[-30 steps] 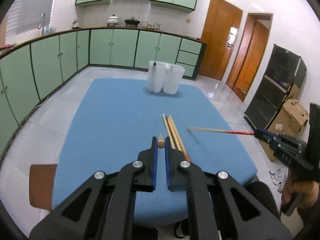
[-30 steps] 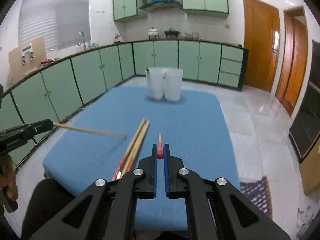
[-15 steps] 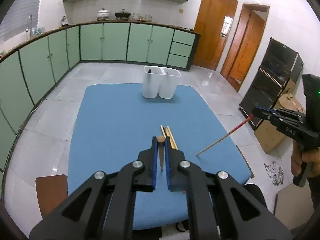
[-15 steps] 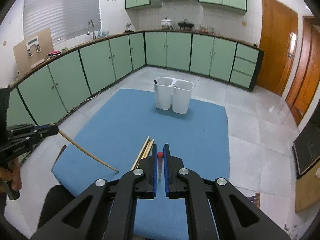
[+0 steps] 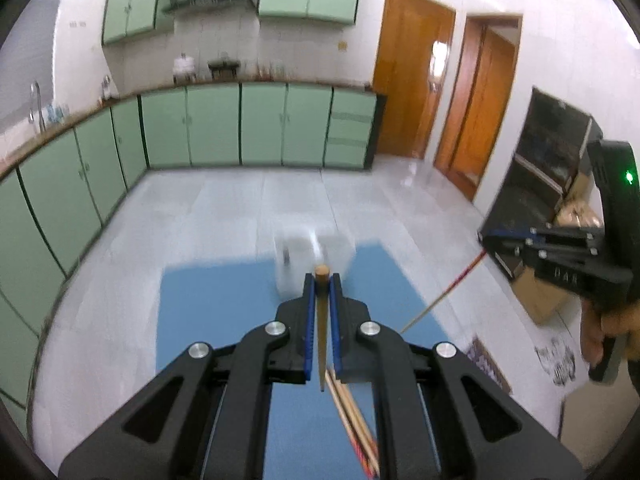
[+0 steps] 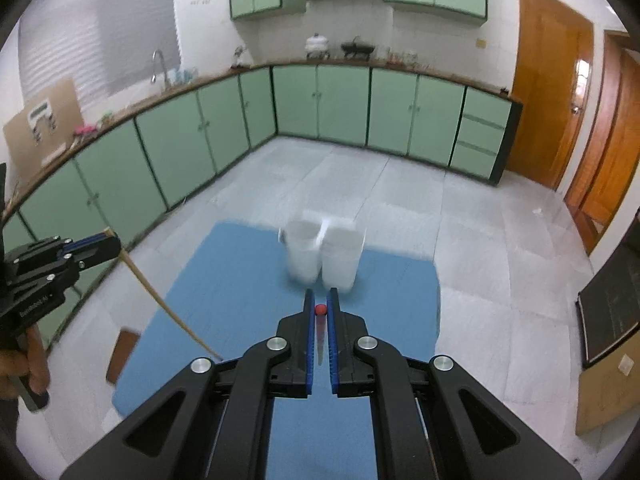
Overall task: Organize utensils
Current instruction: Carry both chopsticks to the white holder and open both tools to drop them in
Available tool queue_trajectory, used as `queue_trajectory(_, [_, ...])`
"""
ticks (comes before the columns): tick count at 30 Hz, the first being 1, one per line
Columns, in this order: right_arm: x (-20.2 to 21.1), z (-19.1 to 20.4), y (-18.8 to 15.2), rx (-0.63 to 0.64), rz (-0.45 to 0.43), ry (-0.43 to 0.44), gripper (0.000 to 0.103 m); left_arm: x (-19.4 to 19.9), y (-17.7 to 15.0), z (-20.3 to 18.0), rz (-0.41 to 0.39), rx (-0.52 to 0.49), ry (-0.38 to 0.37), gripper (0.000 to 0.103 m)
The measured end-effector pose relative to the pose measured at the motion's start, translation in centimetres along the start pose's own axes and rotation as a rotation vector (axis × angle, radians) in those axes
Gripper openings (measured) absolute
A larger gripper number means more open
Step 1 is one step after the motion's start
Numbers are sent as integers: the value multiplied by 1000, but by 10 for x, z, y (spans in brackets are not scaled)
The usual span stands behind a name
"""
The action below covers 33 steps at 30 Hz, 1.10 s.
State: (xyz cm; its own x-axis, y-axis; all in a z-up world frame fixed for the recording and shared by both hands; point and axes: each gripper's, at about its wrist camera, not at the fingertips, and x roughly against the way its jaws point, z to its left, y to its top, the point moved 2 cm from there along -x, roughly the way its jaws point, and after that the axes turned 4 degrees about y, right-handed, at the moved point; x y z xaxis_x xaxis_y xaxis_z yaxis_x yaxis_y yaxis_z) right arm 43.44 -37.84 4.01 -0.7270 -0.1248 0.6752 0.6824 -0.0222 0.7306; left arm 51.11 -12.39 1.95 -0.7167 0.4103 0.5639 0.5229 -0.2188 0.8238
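The left gripper [image 5: 321, 280] is clamped on a plain wooden chopstick [image 5: 321, 320], its blunt end poking up between the blue pads [image 5: 307, 320] and its point hanging down. The right gripper [image 6: 320, 304] pinches a red-tipped chopstick [image 6: 320, 322] the same way. Both are raised well above the blue table mat [image 6: 240, 280], so the step in hand looks like carrying each stick to the white twin-compartment utensil holder [image 6: 322, 254] at the mat's far edge. The next move calls for lining each point over an open compartment and lowering before letting go. More chopsticks [image 5: 352, 412] lie on the mat beneath the left gripper, not yet collected. Nothing blocks the path. The holder is blurred, so its contents cannot be told.
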Motion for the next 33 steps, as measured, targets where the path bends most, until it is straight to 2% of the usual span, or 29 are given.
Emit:
queue_trajectory(5, [-4, -11, 64, -34, -110, -44, 6, -19, 69, -2, -127, 23, 42, 6])
queue_trajectory(7, [-13, -17, 83, -51, -141, -57, 6, -34, 89, -2, -169, 45, 56, 6])
queue_trajectory(10, [-41, -28, 102, -67, -156, -75, 6, -68, 105, -4, -187, 72, 72, 6])
queue_trajectory(14, [-95, -43, 103, -77, -113, -87, 6, -130, 106, -9, -157, 70, 97, 6])
queue_trajectory(18, [-148, -60, 86, -101, -45, -77, 6, -185, 84, -10, -89, 54, 107, 6])
queue_trajectory(23, [-184, -78, 60, -143, 23, -56, 6, -219, 56, 1, -20, 55, 120, 8])
queue_trajectory(24, [-188, -83, 55, -158, 32, -47, 7, -220, 52, 4, -15, 53, 128, 9])
queue_trajectory(26, [-186, -88, 50, -183, 26, -32, 12, -216, 50, 10, -12, 52, 137, 28])
queue_trajectory(27, [-181, -91, 47, -187, 16, -30, 14, -212, 50, 13, -20, 49, 146, 45])
queue_trajectory(28, [-176, -93, 46, -190, 5, -30, 16, -205, 51, 14, -34, 43, 153, 51])
queue_trajectory(30, [-161, -96, 43, -202, -14, -23, 17, -186, 52, 17, -52, 23, 161, 53])
queue_trajectory(32, [-145, -97, 38, -191, -40, -28, 19, -165, 51, 21, -59, 19, 160, 60])
queue_trajectory(33, [-135, -96, 34, -182, -53, -29, 21, -152, 49, 24, -64, 21, 163, 66])
